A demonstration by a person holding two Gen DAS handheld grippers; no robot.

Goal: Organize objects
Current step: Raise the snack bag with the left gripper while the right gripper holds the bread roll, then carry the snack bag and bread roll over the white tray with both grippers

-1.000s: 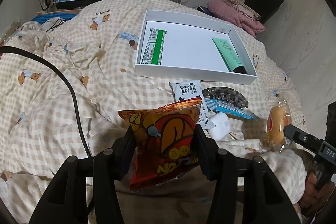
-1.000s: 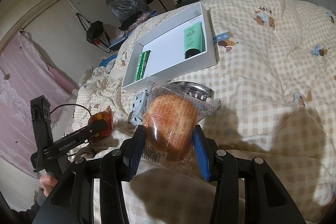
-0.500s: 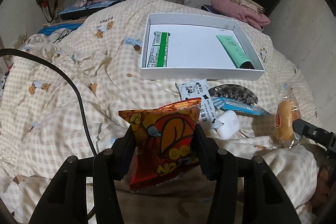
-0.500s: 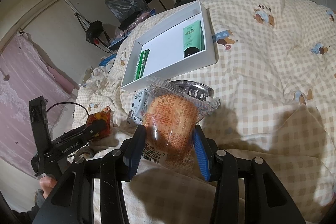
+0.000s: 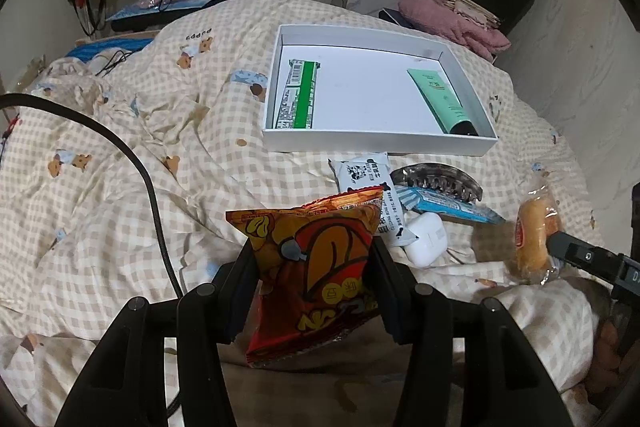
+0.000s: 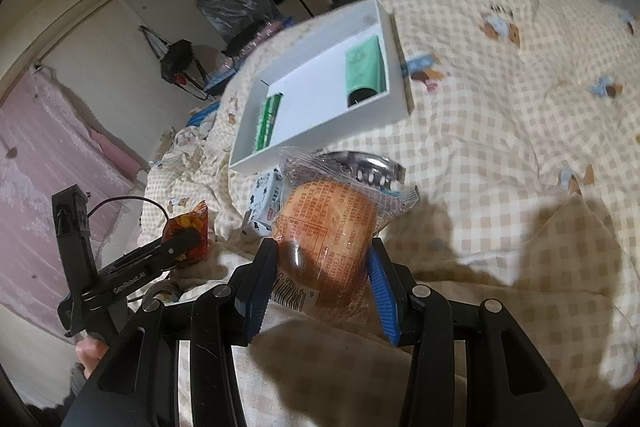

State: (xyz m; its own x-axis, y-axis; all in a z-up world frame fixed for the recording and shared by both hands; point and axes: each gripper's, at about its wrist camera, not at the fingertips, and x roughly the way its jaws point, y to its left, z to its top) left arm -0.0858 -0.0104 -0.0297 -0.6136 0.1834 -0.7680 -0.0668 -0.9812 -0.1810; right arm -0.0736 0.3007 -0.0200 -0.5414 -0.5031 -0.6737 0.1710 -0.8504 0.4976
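Left hand-held gripper [image 5: 312, 281]: jaws partly open, clamped on both sides of a red-and-orange snack bag [image 5: 316, 275], lifted above the bed [image 5: 120, 187]. Right hand-held gripper [image 6: 318, 281]: blue-padded jaws partly open, gripping a wrapped bun [image 6: 326, 243], also clear of the bedding. Just beyond the left gripper lie a white earbud case [image 5: 426, 239], a white sachet [image 5: 370, 179], a blue packet [image 5: 444, 205] and a hair claw [image 5: 438, 179]. Farther ahead sits the white box [image 5: 376, 143], holding a green carton [image 5: 302, 95] at its left side and a green tube [image 5: 442, 101] at its right.
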